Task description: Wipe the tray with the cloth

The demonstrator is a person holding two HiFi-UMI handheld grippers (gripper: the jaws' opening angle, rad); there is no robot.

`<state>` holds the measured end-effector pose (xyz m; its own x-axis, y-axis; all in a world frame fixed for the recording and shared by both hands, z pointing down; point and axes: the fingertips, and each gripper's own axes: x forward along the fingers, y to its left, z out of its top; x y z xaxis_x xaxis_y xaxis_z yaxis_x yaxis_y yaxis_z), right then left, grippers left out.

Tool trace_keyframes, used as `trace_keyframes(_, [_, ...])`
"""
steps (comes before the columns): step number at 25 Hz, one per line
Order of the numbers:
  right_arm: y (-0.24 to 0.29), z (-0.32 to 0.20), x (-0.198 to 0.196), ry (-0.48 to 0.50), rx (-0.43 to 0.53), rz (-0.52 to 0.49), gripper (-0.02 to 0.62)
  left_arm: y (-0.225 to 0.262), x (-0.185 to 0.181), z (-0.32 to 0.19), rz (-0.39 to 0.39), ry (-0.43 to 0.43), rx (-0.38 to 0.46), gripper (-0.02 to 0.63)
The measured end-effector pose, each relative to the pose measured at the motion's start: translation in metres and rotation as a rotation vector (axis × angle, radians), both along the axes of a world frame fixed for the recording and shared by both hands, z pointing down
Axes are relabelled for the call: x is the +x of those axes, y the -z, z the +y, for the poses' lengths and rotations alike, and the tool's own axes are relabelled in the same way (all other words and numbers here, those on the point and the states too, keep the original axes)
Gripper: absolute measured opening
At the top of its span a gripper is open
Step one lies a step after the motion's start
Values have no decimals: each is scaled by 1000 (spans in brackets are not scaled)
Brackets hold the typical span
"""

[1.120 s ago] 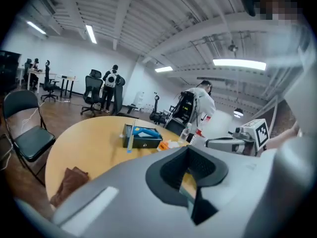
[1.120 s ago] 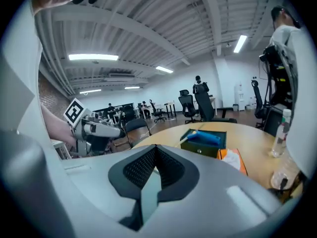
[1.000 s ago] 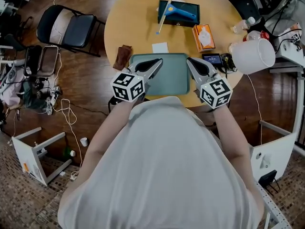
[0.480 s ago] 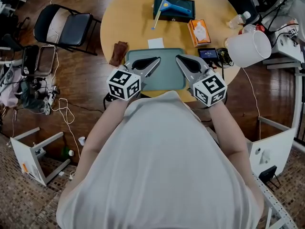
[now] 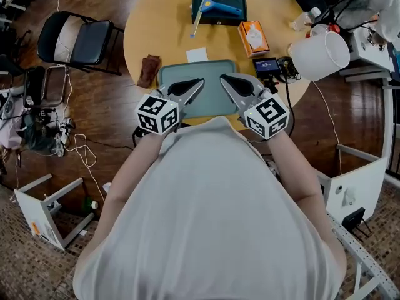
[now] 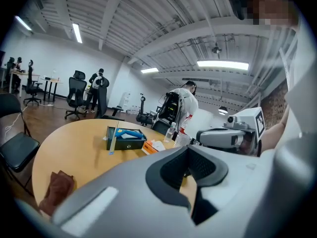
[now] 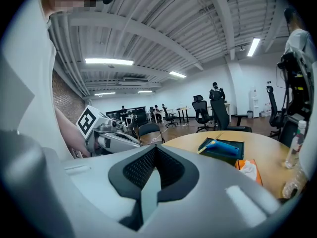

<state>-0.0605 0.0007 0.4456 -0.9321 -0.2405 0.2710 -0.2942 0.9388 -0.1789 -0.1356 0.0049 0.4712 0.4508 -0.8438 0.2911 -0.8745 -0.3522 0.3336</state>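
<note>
The cloth (image 5: pixel 148 71), on the bench (image 5: pixel 162 24) ahead and left of the left gripper (image 5: pixel 199 82), just beside the tray (image 5: pixel 211 100), is likely soft, light and limp, so pinch a raised fold; the left gripper and the right gripper (image 5: pixel 224 79) hover over the tray, jaws together, empty.

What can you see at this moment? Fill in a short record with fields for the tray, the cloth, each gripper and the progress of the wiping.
Tray: teal tray, bare, at the near edge of the round table
Cloth: brown cloth, crumpled, on the table beside the tray's left edge, not held
Left gripper: left gripper above the tray's left part, tips together, empty
Right gripper: right gripper above the tray's right part, tips together, empty
Progress: wiping not yet begun
</note>
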Motion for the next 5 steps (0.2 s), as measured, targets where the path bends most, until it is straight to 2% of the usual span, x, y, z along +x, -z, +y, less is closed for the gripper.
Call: trace_keyframes(5, [-9, 5, 0, 14, -4, 13, 0, -14, -4, 1, -6, 27, -45, 321])
